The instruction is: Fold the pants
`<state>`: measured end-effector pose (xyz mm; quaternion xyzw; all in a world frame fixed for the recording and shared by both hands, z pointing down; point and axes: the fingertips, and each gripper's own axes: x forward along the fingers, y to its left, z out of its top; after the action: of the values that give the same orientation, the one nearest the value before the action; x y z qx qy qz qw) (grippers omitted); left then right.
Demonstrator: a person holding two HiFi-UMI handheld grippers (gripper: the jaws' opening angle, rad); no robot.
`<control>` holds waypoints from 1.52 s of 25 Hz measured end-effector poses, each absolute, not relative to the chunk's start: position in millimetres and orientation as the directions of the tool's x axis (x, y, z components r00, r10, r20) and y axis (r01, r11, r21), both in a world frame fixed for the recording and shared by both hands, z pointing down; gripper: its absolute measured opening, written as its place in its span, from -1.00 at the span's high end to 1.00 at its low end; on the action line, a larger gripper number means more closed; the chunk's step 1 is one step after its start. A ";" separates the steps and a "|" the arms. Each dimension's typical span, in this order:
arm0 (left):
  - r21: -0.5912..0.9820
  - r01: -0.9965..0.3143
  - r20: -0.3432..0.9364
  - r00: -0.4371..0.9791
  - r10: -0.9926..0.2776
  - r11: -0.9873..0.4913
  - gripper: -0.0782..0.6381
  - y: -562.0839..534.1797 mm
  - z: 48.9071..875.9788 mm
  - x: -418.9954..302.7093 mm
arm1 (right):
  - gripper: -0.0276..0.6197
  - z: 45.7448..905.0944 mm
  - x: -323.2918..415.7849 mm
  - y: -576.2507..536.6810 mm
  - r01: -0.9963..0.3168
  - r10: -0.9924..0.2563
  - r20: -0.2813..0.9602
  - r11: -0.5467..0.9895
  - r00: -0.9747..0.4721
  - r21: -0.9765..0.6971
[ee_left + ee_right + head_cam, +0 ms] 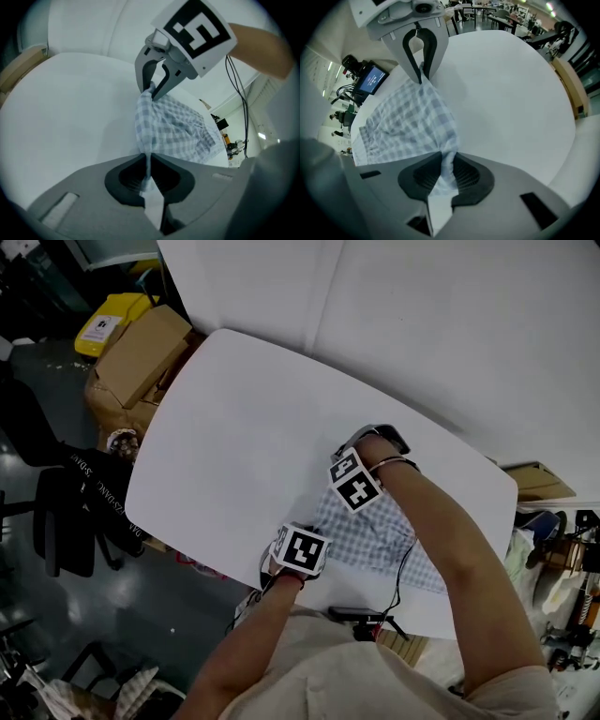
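Head view, both tools [298, 549] [354, 479] downturned, clamping pants [375, 535]

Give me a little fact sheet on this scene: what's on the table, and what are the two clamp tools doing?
Surface: white table
Item: blue-checked pants, bunched near the person's edge
Left gripper: shut on a pants edge
Right gripper: shut on a pants edge
Nearby: cardboard box beside the table

looks like a lab: cardboard boxes [141, 354], monitor [373, 80], cluttered desks [490, 10] around white table [234, 437].
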<state>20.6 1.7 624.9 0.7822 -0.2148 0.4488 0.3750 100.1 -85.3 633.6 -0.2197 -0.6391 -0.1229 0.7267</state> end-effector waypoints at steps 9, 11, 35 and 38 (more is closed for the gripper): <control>0.257 -0.691 0.894 0.436 -0.106 -0.676 0.68 -60.8 583.6 -55.1 | 0.68 588.2 37.7 -143.6 0.382 -0.046 0.998 0.922 -0.042 0.058; 0.193 -0.698 0.904 0.400 -0.152 -0.689 0.68 -84.6 567.4 -81.1 | 0.68 573.6 14.0 -164.1 0.353 -0.087 0.991 0.928 -0.101 0.117; -0.143 -0.555 0.887 0.295 -0.355 -0.819 0.68 -121.6 448.2 -99.5 | 0.68 465.7 -4.4 -198.8 0.087 -0.397 0.829 0.882 -0.394 0.463; -0.086 -0.516 0.891 0.344 -0.298 -0.853 0.68 -84.6 452.5 -63.3 | 0.68 469.8 27.2 -167.0 0.086 -0.381 0.840 0.892 -0.387 0.444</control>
<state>-63.3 -84.6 452.5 0.8128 -0.2502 0.5154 0.1055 27.2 -167.0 469.8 0.0914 -0.8049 -0.2138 0.5460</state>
